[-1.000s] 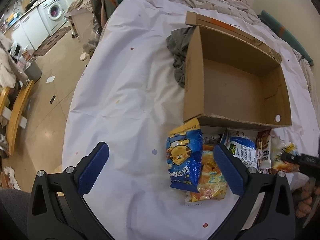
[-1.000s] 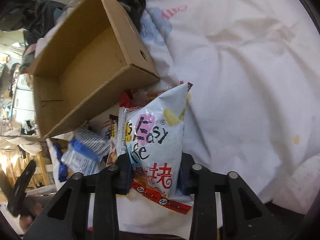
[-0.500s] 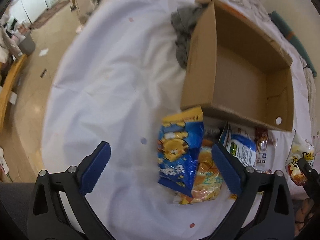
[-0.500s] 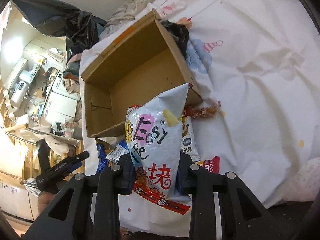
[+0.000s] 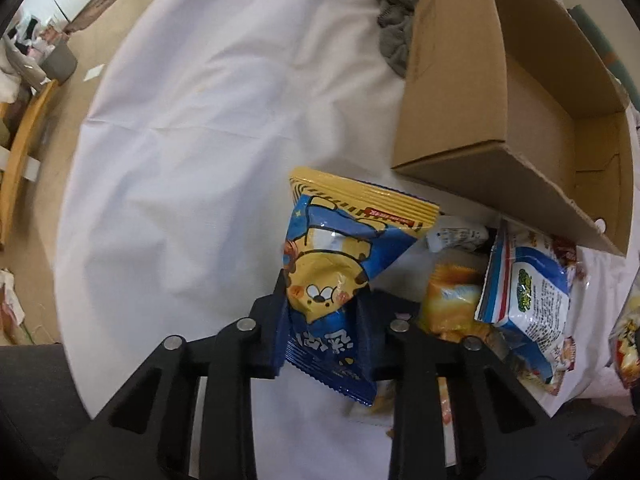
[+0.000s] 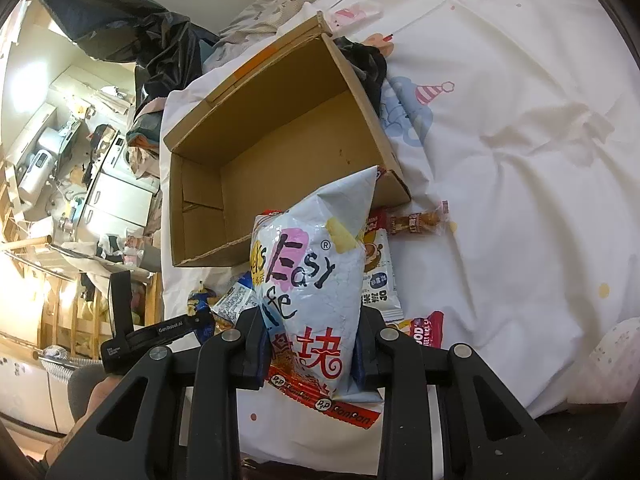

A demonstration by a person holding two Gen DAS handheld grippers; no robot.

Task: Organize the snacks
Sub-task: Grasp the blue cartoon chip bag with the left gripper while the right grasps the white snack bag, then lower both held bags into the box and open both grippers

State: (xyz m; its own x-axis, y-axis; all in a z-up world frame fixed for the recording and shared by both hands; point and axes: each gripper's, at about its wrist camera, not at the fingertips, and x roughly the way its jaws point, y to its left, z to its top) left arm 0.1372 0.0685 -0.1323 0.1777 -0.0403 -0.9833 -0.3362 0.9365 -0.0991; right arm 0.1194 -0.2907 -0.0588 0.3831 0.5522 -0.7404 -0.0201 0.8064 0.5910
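Note:
An open cardboard box (image 5: 532,92) lies on a white sheet; it also shows in the right wrist view (image 6: 280,152) and looks empty. My left gripper (image 5: 322,320) is shut on a blue and yellow snack bag (image 5: 340,256) with a cartoon bear, in front of the box. My right gripper (image 6: 310,344) is shut on a pale blue snack bag (image 6: 316,280) with pink and red print, held up in front of the box's near wall. Other snack packets (image 5: 524,300) lie by the box's near side.
A grey cloth (image 5: 396,12) lies behind the box. Small packets (image 6: 416,220) and a red packet (image 6: 424,328) lie on the sheet right of the held bag. The bed's left edge (image 5: 76,184) drops to the floor. Room clutter (image 6: 80,160) is at left.
My left gripper has closed from wide open onto the blue and yellow bag. My right gripper has lifted the pale blue bag and now faces the box opening.

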